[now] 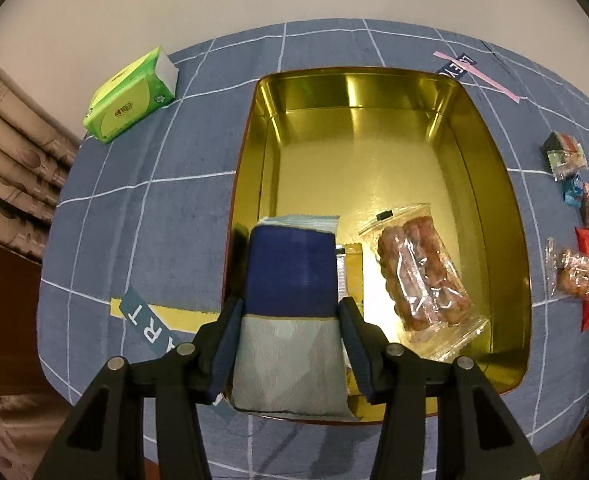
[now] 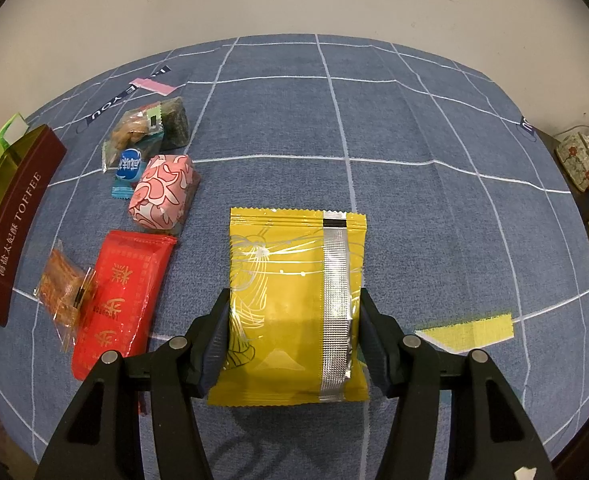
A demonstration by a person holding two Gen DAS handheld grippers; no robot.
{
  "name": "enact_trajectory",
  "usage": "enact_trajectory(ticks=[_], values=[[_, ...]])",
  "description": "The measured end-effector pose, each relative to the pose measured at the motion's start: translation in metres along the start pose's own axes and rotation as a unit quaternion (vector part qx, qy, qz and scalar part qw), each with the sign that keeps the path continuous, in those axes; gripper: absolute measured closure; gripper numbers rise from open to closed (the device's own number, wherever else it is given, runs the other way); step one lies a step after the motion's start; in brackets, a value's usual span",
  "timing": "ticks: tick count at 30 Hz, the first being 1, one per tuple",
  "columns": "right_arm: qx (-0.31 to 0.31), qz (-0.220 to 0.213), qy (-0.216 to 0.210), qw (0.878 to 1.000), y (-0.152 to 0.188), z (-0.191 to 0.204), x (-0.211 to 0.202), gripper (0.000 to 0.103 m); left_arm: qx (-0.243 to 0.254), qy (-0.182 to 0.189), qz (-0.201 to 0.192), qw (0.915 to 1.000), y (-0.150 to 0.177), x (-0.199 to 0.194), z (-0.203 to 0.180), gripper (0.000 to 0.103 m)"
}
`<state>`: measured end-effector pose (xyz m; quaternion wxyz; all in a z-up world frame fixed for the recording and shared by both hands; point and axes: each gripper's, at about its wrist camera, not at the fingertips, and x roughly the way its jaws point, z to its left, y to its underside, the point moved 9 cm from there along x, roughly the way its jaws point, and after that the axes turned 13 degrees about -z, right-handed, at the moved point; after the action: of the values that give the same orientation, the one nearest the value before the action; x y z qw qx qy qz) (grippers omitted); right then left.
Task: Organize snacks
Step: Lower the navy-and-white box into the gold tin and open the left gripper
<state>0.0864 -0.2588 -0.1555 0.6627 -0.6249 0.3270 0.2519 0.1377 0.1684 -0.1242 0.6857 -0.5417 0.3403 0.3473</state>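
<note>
The left gripper (image 1: 290, 336) hung over the near edge of the gold tin (image 1: 490, 184), jaws clamped on a blue-and-pale packet (image 1: 290, 300) — a clear sausage pack (image 1: 422, 272) lay inside, the tin's far half bare. The right gripper (image 2: 294, 332) pinched a yellow packet (image 2: 290, 304) above the tabletop (image 2: 434, 208), open cloth to its right, loose snacks (image 2: 162, 192) to its left.

The tin (image 1: 374, 132) at centre frame is glossy gold metal inside. The cloth (image 2: 414, 140) beneath is matt blue woven fabric. The sausage pack (image 1: 422, 276) is clear shiny plastic. The yellow packet (image 2: 294, 304) is glossy foil with a ribbed silver seam. The blue-and-grey packet (image 1: 290, 312) looks matt, perhaps paper.
</note>
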Motion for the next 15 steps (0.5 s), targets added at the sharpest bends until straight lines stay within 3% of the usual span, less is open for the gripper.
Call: enact_trajectory(ticks=[15], values=[[0.001,0.008,0.004,1.0,0.0011,0.0015,0.0011,0.048,-0.012,0.016,0.007,0.9998,0.001,-0.0033,0.0038,0.05]])
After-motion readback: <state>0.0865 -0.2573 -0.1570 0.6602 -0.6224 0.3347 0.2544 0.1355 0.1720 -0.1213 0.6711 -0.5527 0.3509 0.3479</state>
